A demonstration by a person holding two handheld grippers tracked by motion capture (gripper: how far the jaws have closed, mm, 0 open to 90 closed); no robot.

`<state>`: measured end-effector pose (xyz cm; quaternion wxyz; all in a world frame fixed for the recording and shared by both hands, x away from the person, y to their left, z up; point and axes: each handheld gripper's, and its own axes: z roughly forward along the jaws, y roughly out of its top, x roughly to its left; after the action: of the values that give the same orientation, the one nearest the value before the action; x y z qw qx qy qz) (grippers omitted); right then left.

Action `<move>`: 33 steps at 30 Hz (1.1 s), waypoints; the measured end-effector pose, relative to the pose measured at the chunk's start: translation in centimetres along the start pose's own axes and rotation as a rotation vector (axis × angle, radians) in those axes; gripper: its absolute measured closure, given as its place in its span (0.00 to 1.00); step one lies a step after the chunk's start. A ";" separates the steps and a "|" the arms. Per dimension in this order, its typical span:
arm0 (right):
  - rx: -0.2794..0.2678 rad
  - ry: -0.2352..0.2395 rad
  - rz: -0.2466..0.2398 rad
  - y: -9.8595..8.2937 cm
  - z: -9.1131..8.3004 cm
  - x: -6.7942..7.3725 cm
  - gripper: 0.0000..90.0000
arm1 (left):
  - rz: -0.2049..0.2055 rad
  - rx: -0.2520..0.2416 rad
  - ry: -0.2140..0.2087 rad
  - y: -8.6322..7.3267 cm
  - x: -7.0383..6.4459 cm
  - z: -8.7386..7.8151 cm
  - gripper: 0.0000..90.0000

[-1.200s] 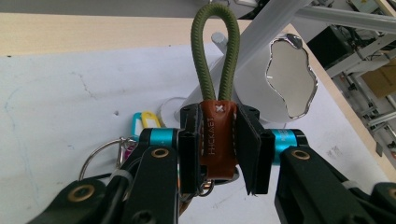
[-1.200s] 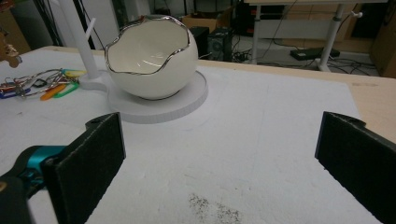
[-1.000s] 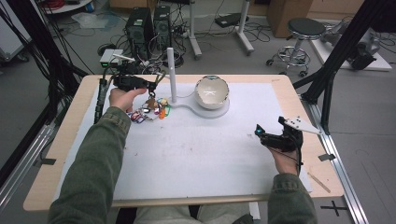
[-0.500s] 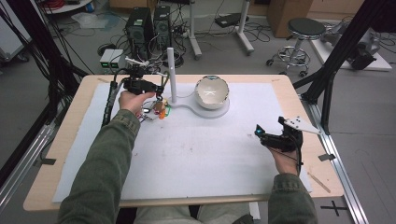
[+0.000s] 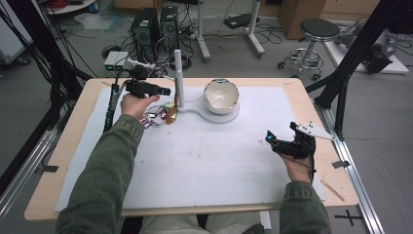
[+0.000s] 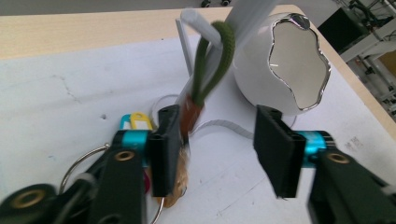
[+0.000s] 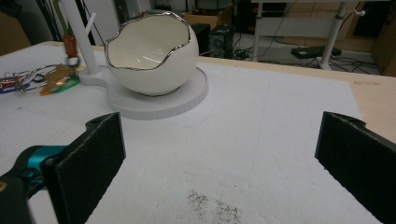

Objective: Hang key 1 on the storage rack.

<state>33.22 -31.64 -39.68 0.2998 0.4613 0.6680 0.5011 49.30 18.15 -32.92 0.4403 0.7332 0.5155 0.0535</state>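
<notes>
White paper covered the worktop (image 5: 204, 170), where a soft, light green cord loop (image 6: 211, 65), best pinched at its brown collar, hung on the white peg stand (image 5: 178, 73) before the left gripper (image 6: 219, 140), fingers apart like the right gripper (image 7: 219, 154).

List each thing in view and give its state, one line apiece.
Left gripper: open, at the strap.
Right gripper: open, holds nothing.
Green strap: hooked over the stand's peg.
Keys: lying on the table.
Egg-shaped bowl: upright, empty.
Stand: upright.
</notes>
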 end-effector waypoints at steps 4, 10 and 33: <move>0.000 -0.001 0.003 0.0 0.0 0.0 0.01 | 0.033 -0.014 0.032 0.1 -0.4 -0.7 0.34; 0.001 -0.001 -0.001 0.0 0.0 0.0 0.01 | 0.070 -0.021 0.032 0.1 -1.0 -1.6 0.11; 0.002 -0.001 -0.004 0.0 0.0 0.1 0.01 | 0.155 0.031 0.067 -1.8 -0.5 -2.3 0.02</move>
<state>33.17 -31.57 -39.68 0.3008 0.4604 0.6693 0.4995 46.60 19.27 -32.63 0.4060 0.7754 0.4724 0.1041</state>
